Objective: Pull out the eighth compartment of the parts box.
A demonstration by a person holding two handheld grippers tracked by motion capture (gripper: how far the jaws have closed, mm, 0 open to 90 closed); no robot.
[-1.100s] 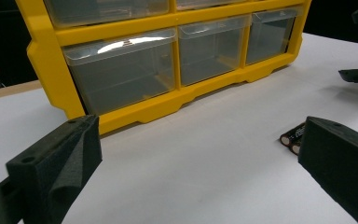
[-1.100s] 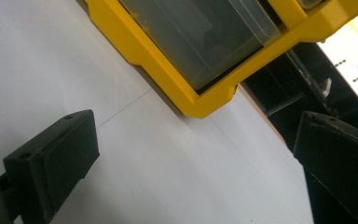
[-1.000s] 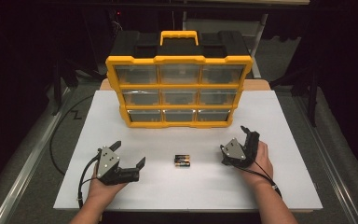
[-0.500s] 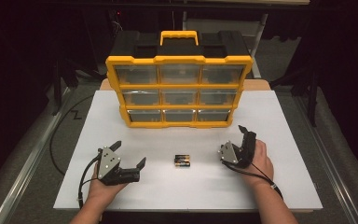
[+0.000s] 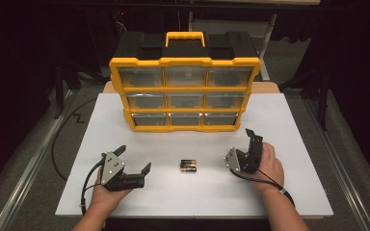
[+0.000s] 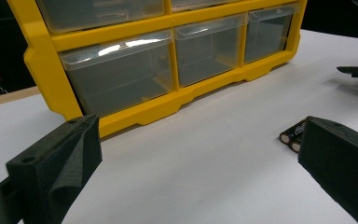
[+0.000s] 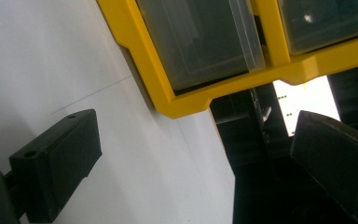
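Two batteries [image 5: 189,166] lying side by side, touching, at lower centre of the high view on the white surface [image 5: 298,192], between both grippers and well in front of the yellow drawer organizer [image 5: 185,94]. Likely small, stiff and dense for their bulk; smooth round casings, so prone to roll or slip if pinched off-centre. Best taken across the middle of one cylinder, jaws square to its long axis, or across the pair together. In the left gripper view, visible at right-centre [image 6: 294,135], just beside the right-hand jaw.

Left gripper [image 5: 134,163] at lower left of the high view, held low over the surface, pointing up and right toward the batteries; jaws spread wide, nothing between them. Right gripper [image 5: 251,144] at lower right, rolled so its jaws stand nearly upright, pointing toward the organizer; jaws likewise wide and empty, with the organizer's lowest drawer and frame corner beyond them in the right gripper view. Both hands resting near the surface, forearms entering from the bottom edge.
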